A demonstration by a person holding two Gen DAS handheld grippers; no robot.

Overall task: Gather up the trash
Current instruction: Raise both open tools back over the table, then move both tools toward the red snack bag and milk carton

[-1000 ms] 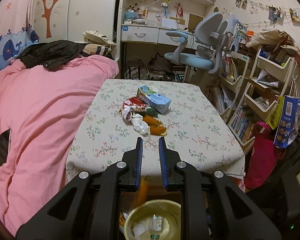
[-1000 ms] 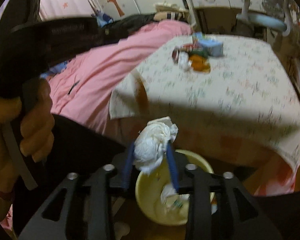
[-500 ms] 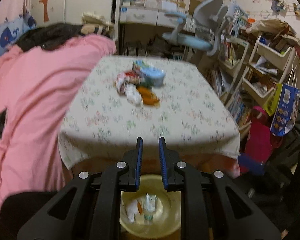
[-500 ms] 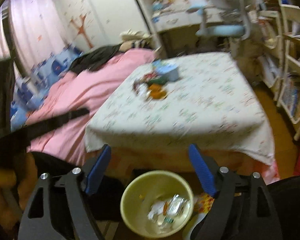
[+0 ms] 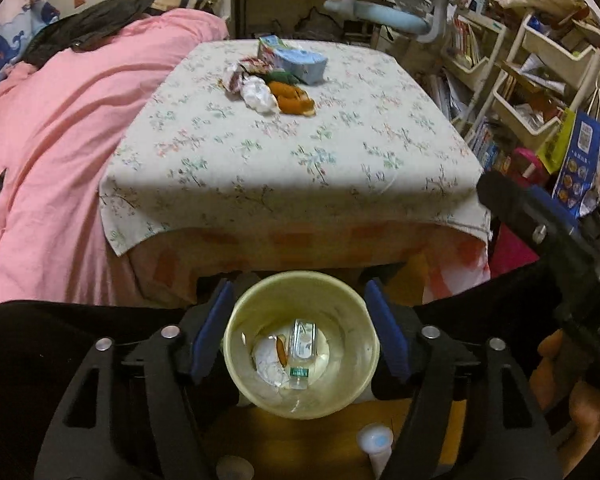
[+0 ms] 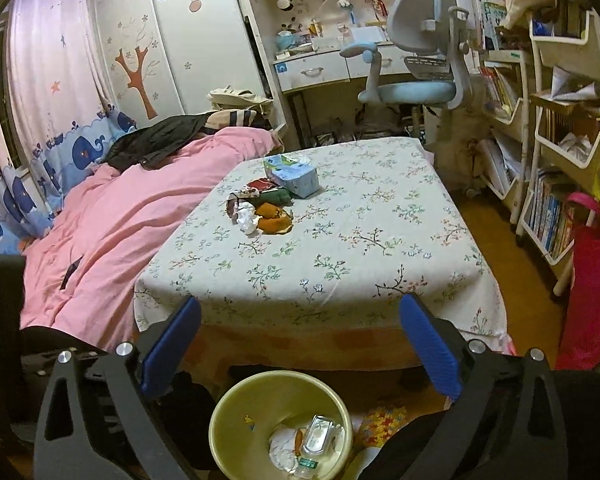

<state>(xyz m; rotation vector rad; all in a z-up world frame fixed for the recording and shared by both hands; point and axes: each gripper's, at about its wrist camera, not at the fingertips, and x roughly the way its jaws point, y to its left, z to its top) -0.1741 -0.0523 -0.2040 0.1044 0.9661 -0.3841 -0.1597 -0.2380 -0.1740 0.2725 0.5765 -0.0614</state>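
Yellow bin (image 5: 302,344) sat on the floor below both grippers, left (image 5: 300,332) and right (image 6: 300,344), jaws opening and empty, while the remaining trash (image 6: 260,210) lay mid-table, so the next reach should likely clear the table (image 6: 340,272) edge first.

No text is legible. The blue bag (image 5: 582,168) at far right carries print too small to read. The bottle label (image 5: 299,372) in the bin and the tissue box (image 6: 294,176) print are indistinct.
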